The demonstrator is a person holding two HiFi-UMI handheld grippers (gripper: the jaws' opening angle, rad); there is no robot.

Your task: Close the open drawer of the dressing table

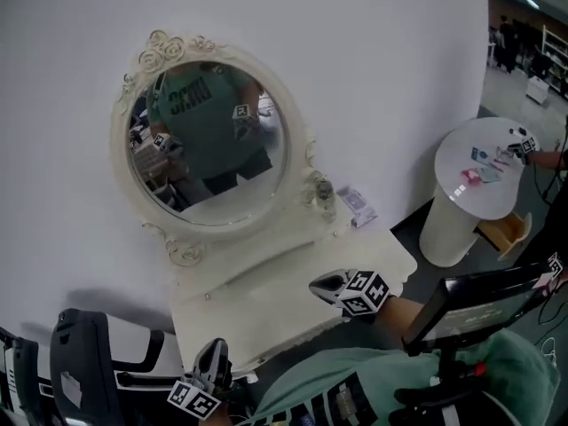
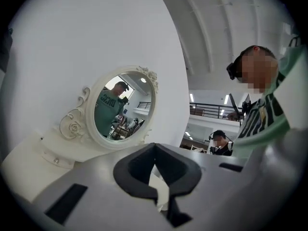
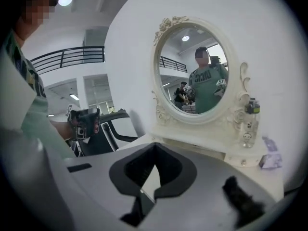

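The white dressing table (image 1: 266,300) stands against the wall with its oval mirror (image 1: 209,140). The small drawer fronts under the mirror, each with a knob (image 3: 243,162), sit flush. The table's front below the top is hidden from the head view. My right gripper (image 1: 321,284) hovers over the right front part of the tabletop, shut and holding nothing. My left gripper (image 1: 213,351) is off the table's front left corner, also shut and holding nothing. In the left gripper view the left gripper (image 2: 155,146) points at the mirror (image 2: 120,107). In the right gripper view the right gripper (image 3: 154,146) faces the mirror (image 3: 197,73).
A clear bottle (image 1: 324,192) and a small box (image 1: 357,206) stand at the table's back right. A black chair (image 1: 80,362) is at the left and a round white pedestal table (image 1: 475,193) at the right. A dark screen (image 1: 484,302) sits near my right side.
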